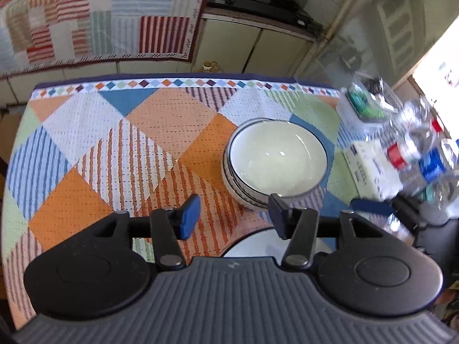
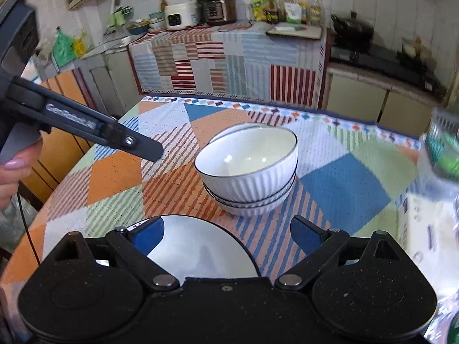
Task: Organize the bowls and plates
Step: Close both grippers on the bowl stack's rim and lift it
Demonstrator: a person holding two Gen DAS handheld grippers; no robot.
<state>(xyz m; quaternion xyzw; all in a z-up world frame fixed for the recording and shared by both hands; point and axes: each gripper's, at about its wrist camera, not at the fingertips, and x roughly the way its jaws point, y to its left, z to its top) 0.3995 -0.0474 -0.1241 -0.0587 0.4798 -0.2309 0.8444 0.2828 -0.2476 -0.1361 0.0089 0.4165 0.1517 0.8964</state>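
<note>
Only the right wrist view shows the bowls from the side: a nested stack of white, glossy ceramic with ribbed outer walls and thin dark rims, the top bowl tilted in the one below. The left wrist view looks down into the same stack and gives just the smooth round inside and the ringed edges. The stack stands on a woven patchwork cloth of orange, blue, green and striped diamonds, towards the far right of the table. A flat white plate with a dark rim lies nearer, just in front of the bowls and apart from them; the left view shows only a sliver of it behind the fingers. The left gripper stands partly open with nothing between its blue pads, its right finger overlapping the stack's near edge in the picture. The right gripper is spread wide above the plate, empty. The right view alone shows a hand holding the left gripper.
</note>
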